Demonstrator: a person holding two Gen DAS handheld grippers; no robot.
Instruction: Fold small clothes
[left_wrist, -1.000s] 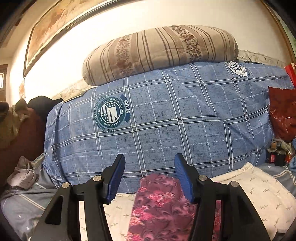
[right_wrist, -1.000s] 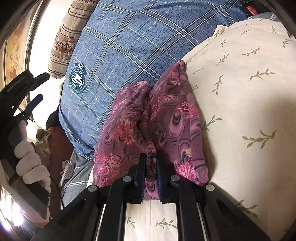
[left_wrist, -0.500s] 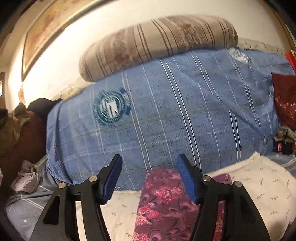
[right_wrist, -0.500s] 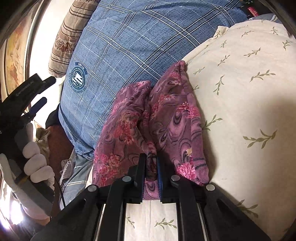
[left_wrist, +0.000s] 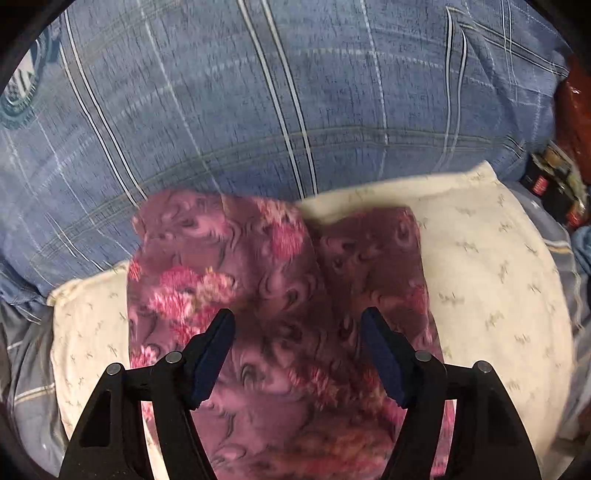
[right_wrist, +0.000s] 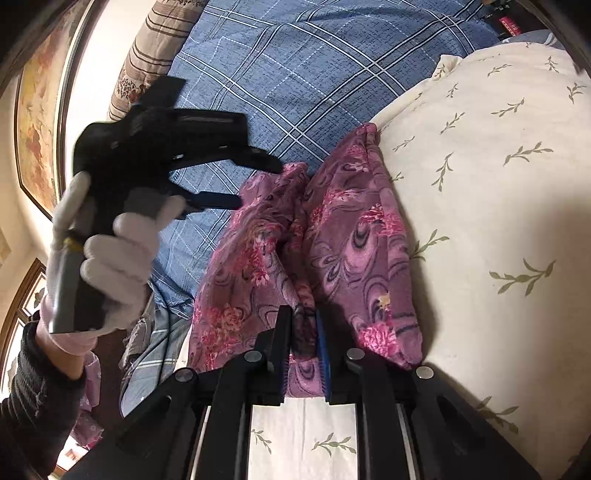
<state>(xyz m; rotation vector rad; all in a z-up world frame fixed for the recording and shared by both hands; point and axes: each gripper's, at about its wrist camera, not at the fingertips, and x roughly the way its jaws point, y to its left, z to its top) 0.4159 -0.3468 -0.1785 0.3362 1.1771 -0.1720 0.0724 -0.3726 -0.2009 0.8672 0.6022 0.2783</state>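
Purple floral garment (right_wrist: 354, 236): right claw (right_wrist: 303, 354) pinches its hem; left claw (left_wrist: 297, 350), just widening, hovers empty above

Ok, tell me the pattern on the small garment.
Purple-mauve garment with pink flowers and dark swirls; clearest in the right wrist view.

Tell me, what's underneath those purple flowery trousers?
The purple flowery trousers lie on a cream leaf-print pillow, with a blue checked quilt behind. Whatever is directly beneath the cloth is covered.

The bed (right_wrist: 155, 363) is covered by a grey striped sheet; on it are laid a cream leaf-print pillow (right_wrist: 498, 229) and a blue plaid quilt (left_wrist: 295, 92).
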